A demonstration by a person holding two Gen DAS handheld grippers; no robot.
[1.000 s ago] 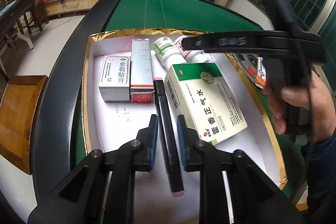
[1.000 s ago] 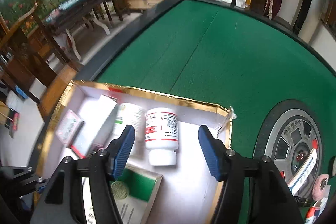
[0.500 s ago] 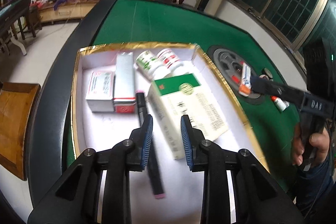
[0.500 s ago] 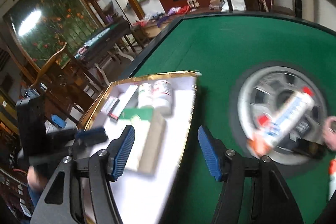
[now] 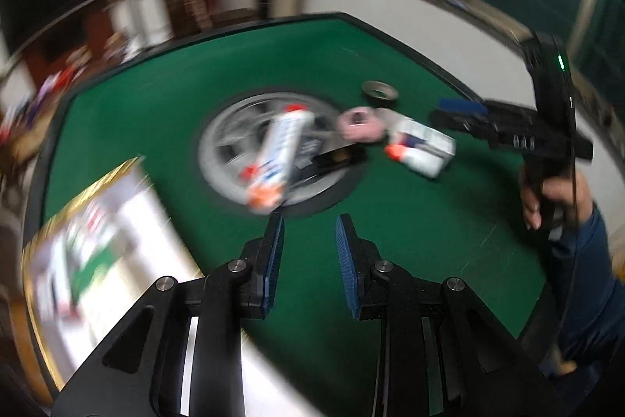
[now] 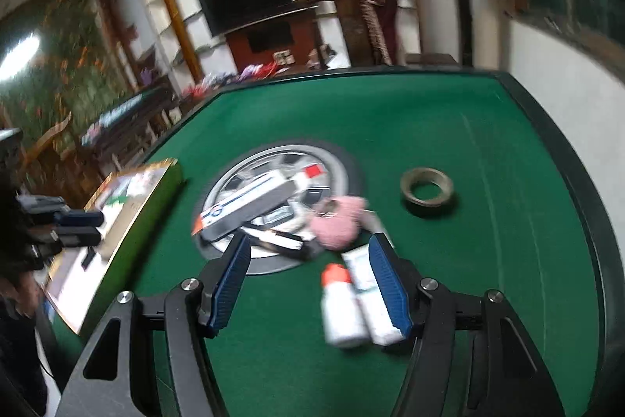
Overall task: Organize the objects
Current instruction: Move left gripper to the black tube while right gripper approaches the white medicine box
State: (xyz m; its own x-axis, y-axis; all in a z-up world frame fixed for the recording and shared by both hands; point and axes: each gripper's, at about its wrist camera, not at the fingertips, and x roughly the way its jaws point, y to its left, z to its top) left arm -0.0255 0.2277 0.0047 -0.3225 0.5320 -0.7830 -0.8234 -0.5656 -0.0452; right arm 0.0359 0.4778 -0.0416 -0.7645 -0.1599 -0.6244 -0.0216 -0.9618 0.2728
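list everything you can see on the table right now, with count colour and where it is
table: 1, green felt with a black rim, under everything
box: 1, gold rim, white inside, left part of the table; contents too blurred to count
round panel: 1, silver and black, set in the table's middle
long carton: 1, white and grey with an orange end, lying across the round panel
pink fluffy item: 1, pink, at the panel's right edge
metal ring: 1, dull brass, alone on the felt to the right
small bottle: 1, white with an orange-red cap, lying between the right gripper's fingers
small white carton: 1, white, beside the bottle
left gripper: 1, black with blue pads, open, empty
right gripper: 1, black with blue pads, open
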